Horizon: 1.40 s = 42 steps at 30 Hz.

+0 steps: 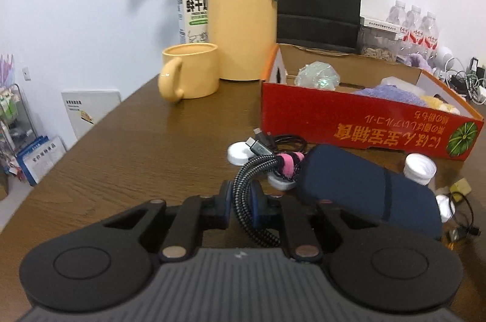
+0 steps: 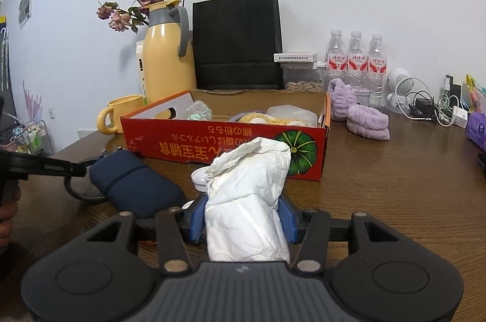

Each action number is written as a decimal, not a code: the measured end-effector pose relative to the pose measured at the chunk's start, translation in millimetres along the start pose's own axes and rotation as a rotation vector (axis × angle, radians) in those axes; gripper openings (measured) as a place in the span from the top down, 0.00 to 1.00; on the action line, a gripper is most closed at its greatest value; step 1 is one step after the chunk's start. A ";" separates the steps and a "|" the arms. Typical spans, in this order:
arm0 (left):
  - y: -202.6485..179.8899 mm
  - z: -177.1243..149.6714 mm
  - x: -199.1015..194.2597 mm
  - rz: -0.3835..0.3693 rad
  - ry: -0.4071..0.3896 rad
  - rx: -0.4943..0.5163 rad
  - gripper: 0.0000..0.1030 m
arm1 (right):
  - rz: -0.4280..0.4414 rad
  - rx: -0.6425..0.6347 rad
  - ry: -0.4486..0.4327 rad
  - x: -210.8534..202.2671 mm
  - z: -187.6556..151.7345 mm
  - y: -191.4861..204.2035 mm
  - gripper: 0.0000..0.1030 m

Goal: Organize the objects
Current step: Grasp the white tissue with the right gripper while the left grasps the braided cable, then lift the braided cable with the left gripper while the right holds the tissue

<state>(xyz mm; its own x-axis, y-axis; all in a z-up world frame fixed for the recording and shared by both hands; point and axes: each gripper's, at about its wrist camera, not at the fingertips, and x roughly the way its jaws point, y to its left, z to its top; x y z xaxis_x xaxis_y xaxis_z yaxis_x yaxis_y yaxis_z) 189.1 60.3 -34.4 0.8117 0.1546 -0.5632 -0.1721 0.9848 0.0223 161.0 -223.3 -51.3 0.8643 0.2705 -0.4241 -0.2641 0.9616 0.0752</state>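
- The left gripper (image 1: 243, 211) is matt black plastic, with two angled link arms on each side running forward to the jaws.
- Its pads (image 1: 225, 208) are round black discs faced in dark blue.
- Dull metal pivot pins (image 1: 174, 252) cap the inner links, and broad round black housings (image 1: 82, 262) sit at either rear corner.
- A grey ribbed plate (image 1: 240, 276) with a small pale mark fills the middle of the body.
- The right gripper (image 2: 243, 217) has the same build: black links, silver pins, ribbed grey centre.
- Its pads (image 2: 196, 220) look a brighter blue and more block-shaped.
- At the left edge of the right wrist view, a strip of bare skin (image 2: 5, 218) shows.
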 end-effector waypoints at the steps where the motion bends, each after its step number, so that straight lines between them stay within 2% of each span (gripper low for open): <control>1: 2.6 -0.6 -0.9 0.009 0.005 0.000 0.87 | 0.000 0.000 0.000 0.0 0.0 0.0 0.53; 7: 27.0 -2.0 -9.0 0.083 -0.005 -0.037 0.87 | 0.000 0.000 0.001 0.1 0.1 0.0 0.53; 9: 31.7 -3.1 -5.8 0.102 0.023 -0.035 0.87 | 0.000 0.000 0.001 -0.1 -0.1 0.0 0.53; 10: 33.0 -4.5 -5.0 0.100 0.035 -0.027 0.82 | -0.001 0.000 0.000 0.2 0.2 0.0 0.53; 11: 32.3 -5.7 -3.9 0.100 0.042 -0.018 0.75 | -0.001 0.000 0.001 0.2 0.1 -0.1 0.53; 13: 32.1 -6.8 -5.2 0.099 0.039 -0.013 0.11 | -0.001 0.001 0.002 0.0 -0.3 0.2 0.53; 14: 31.1 -6.9 -7.8 0.104 0.020 -0.011 0.00 | -0.001 0.001 0.003 0.3 -0.6 0.3 0.53; 15: 28.7 -6.8 -12.2 0.111 -0.012 -0.002 0.00 | -0.001 0.001 0.003 0.0 -0.9 0.4 0.53; 17: 24.3 -5.3 -15.4 0.088 -0.029 0.025 0.00 | -0.001 0.001 0.004 0.5 -0.6 0.3 0.53; 22: 10.6 -7.8 -3.4 0.041 0.038 0.104 0.00 | 0.000 0.001 0.004 0.7 -0.5 0.1 0.53; 25: 7.0 -11.2 1.1 0.042 0.056 0.139 0.00 | 0.000 0.001 0.005 0.7 -0.2 0.2 0.53; 31: 10.0 -5.8 11.4 0.023 0.077 0.138 0.00 | 0.000 0.002 0.009 1.4 -1.1 0.3 0.52; 33: 10.2 -3.1 19.1 0.022 0.106 0.135 0.00 | -0.001 0.003 0.010 1.8 -1.0 0.3 0.52; 42: 19.5 1.3 30.4 -0.022 0.129 0.075 0.00 | 0.001 0.009 0.023 3.7 -0.4 -1.3 0.52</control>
<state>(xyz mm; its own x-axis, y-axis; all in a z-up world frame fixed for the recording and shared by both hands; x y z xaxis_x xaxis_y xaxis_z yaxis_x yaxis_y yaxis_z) 211.2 84.3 -50.0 0.7357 0.1266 -0.6653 -0.1089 0.9917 0.0682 164.5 -223.5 -53.3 0.8537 0.2702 -0.4451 -0.2607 0.9618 0.0840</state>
